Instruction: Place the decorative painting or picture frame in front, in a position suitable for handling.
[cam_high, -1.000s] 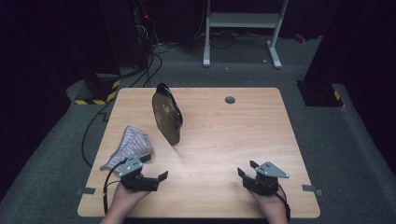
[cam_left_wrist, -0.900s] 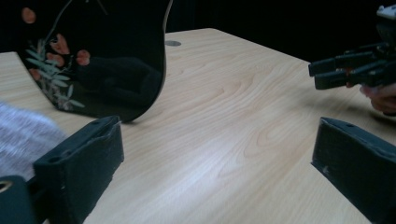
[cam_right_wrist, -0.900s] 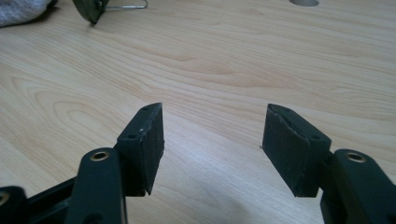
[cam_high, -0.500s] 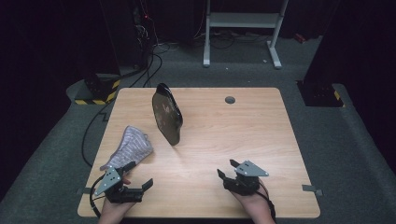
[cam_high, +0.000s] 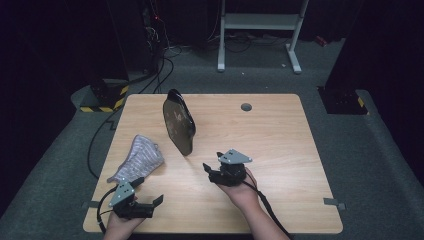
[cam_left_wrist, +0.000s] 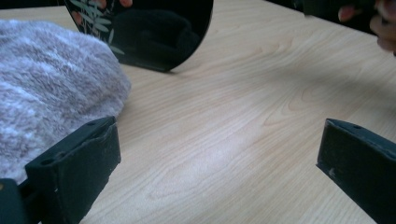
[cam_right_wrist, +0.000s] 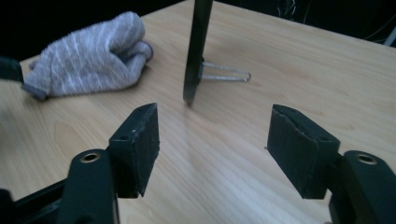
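My right gripper (cam_high: 212, 168) hangs spread wide just short of the black plate (cam_high: 179, 121); my left gripper (cam_high: 150, 202), also spread, sits beside the grey cloth (cam_high: 137, 159).

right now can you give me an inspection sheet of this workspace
surface: light wooden table, bare grain, round grey grommet near far edge
job's things: glossy black oval plate upright on wire stand; grey fuzzy cloth bunched left of it
clutter: nothing seen
grippers: left gripper open beside cloth; right gripper open, facing plate
cables: black cable trails from right gripper; more on floor
surroundings: grey carpet, white metal frame
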